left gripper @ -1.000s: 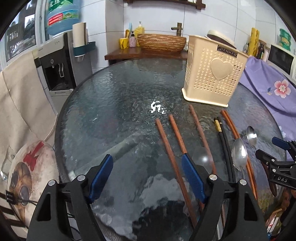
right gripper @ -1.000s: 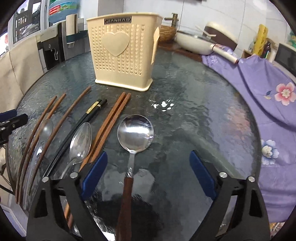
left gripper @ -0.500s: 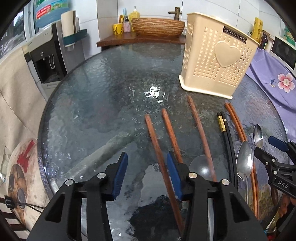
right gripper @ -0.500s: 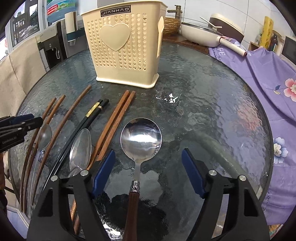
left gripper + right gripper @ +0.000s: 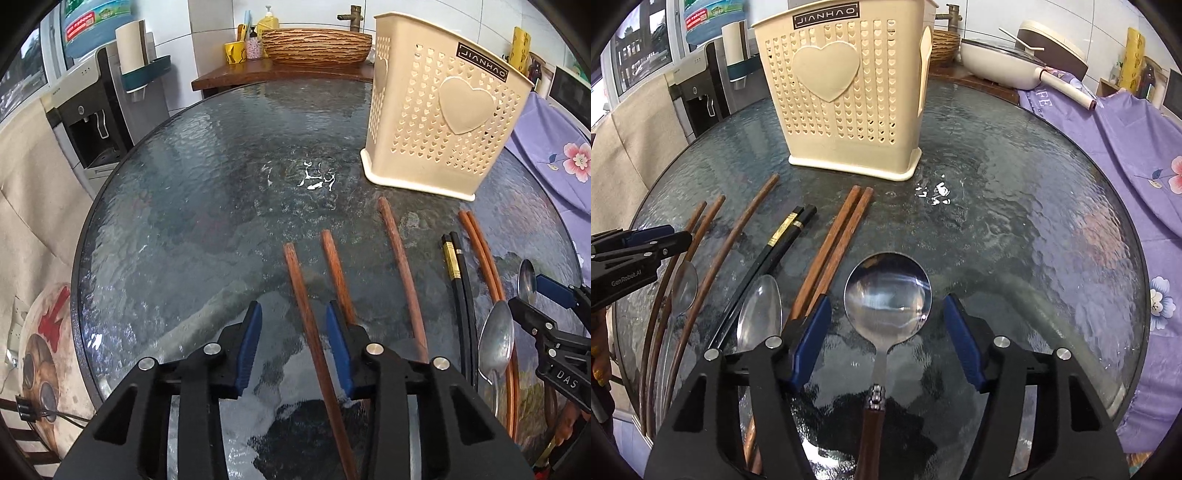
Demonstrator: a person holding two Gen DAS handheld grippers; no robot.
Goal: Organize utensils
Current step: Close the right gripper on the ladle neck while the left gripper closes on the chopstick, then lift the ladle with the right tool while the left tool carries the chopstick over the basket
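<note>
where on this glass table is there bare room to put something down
Bare glass lies left of the wooden chopsticks, toward the table rim, and right of the ladle, toward the purple cloth. It is crowded below the cream holder, where chopsticks and spoons lie side by side.

Behind the glass table from my left view: a wooden counter carrying a woven basin, a yellow cup and a soap bottle. Left of that counter I see a water dispenser with a blue jug on top. In my right view, right of the table, lies purple floral cloth; a white pan sits behind it.
</note>
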